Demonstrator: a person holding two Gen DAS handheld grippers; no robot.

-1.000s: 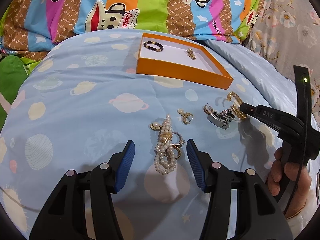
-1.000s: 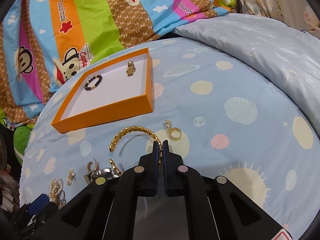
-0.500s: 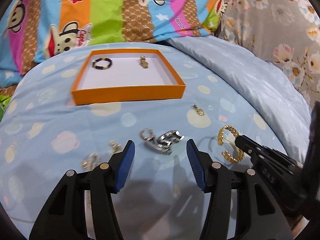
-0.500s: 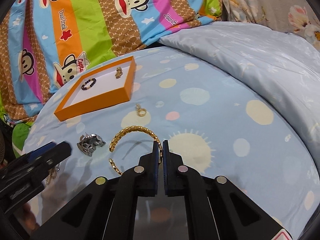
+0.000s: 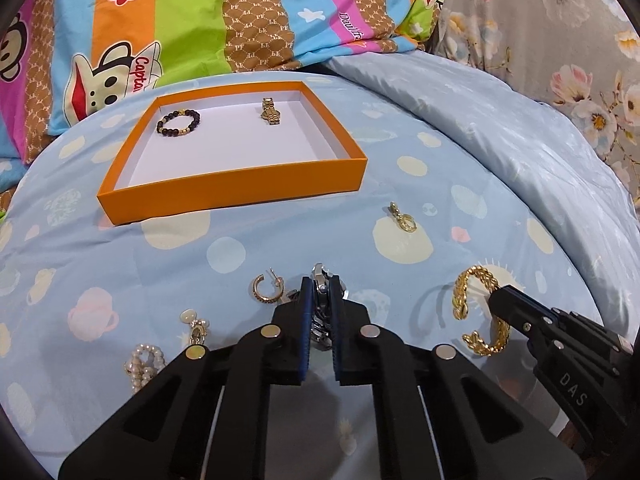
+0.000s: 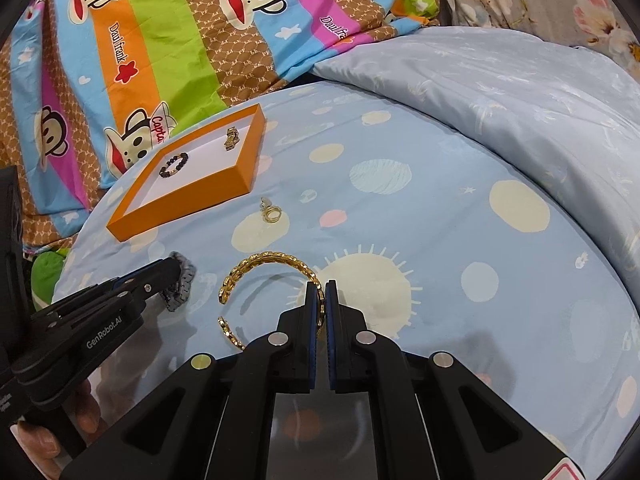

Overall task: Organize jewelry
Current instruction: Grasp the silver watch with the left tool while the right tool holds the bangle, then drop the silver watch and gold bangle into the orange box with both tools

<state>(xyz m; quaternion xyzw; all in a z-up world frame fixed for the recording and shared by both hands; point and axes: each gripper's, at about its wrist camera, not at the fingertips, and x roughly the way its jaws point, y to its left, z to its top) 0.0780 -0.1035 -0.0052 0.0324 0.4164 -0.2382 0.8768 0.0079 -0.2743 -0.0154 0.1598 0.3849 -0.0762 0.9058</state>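
My left gripper has its jaws closing, and the blue pads press on a silver watch that lies on the blue bedspread. My right gripper is shut on one side of a gold chain bangle, also resting on the spread. In the left wrist view the right gripper enters from the right, tip on the bangle. The orange tray further back holds a black bead bracelet and a gold watch.
Loose on the spread are a gold hoop earring, a small gold charm, a pearl earring and a pearl bracelet. A striped cartoon quilt lies behind the tray. A pale blue duvet rises at the right.
My left gripper slid right from the pearl bracelet to the silver watch and closed on it. The right gripper stayed shut on the gold bangle, which shifted with it over the spread.
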